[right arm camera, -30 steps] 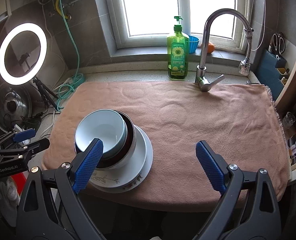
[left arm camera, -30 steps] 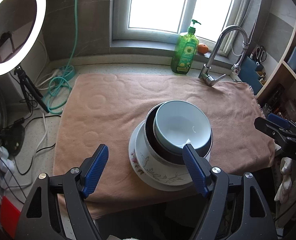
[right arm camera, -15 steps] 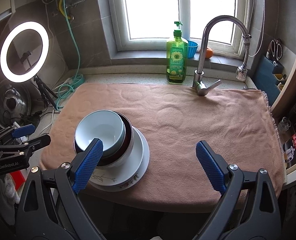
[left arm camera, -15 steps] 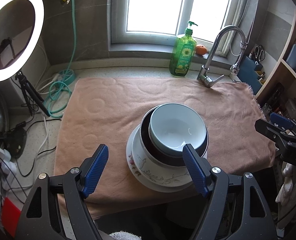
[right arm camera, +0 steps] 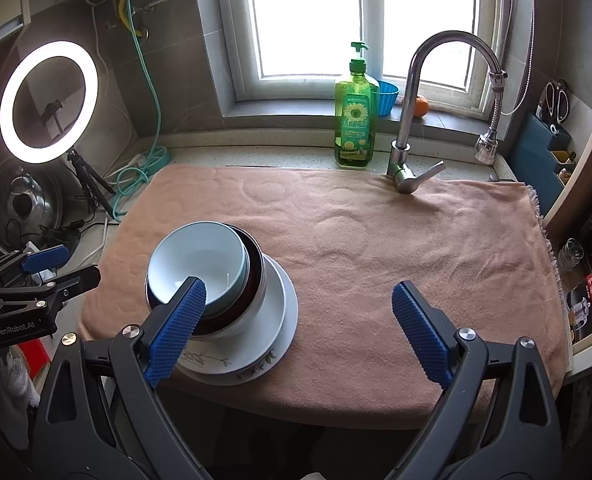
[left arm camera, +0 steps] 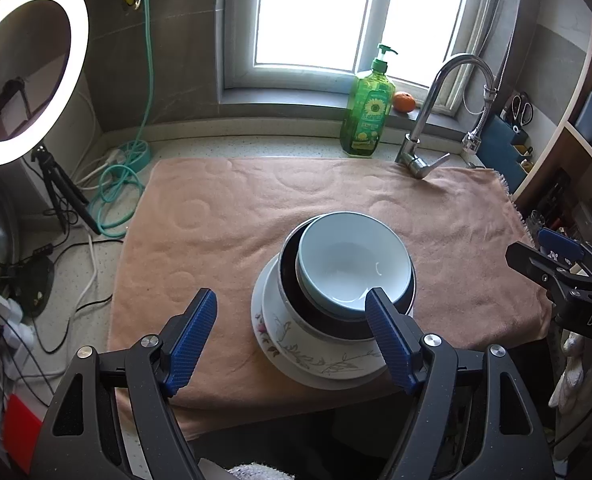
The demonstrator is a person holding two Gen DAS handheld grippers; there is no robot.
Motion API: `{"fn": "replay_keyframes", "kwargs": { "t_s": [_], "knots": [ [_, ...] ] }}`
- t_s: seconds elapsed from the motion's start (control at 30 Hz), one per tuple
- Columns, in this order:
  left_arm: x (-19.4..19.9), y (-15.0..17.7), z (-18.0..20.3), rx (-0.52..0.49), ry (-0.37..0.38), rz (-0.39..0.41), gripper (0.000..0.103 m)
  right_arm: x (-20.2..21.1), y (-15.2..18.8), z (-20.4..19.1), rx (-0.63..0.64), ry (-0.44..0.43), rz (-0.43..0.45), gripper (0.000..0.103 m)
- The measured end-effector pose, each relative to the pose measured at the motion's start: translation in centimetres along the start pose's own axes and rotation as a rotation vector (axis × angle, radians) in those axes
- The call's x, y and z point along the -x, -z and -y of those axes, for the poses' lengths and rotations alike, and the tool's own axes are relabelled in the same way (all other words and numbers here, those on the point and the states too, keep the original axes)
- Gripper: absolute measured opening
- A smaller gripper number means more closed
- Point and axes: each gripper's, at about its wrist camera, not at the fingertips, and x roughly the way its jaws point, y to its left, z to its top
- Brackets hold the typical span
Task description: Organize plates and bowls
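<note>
Four dishes sit nested — pale blue bowl (left arm camera: 351, 260) in dark bowl (left arm camera: 292, 280) on floral plates (left arm camera: 315, 356) — at the towel's (left arm camera: 236, 216) five o'clock, largest lowest for stability. Left gripper (left arm camera: 292, 336) and right gripper (right arm camera: 299, 328) both gape, empty.

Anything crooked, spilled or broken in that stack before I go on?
No spill or breakage shows. The light blue bowl sits off-centre in the dark bowl, and both sit toward one side of the plates.
</note>
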Motion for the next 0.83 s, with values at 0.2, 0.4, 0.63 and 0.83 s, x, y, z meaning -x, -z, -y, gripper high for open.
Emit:
{"fn": "replay_keyframes", "kwargs": {
  "t_s": [0.2, 0.4, 0.63, 0.83],
  "knots": [
    [-0.21, -0.10, 0.23, -0.003, 0.000, -0.004, 0.077, -0.06, 0.02, 0.32, -0.003, 0.003, 0.001, 0.096],
    [-0.41, -0.23, 0.31, 0.002, 0.000, -0.008, 0.077, -0.20, 0.13, 0.46, -0.001, 0.006, -0.004, 0.096],
    [-0.50, -0.48, 0.23, 0.010, -0.005, -0.006, 0.077, -0.41, 0.20, 0.53, 0.000, 0.004, -0.006, 0.096],
    [-0.42, -0.61, 0.40, -0.007, -0.010, 0.017, 0.077, -0.93, 0.14, 0.68, -0.009, 0.007, -0.013, 0.096]
  ]
}}
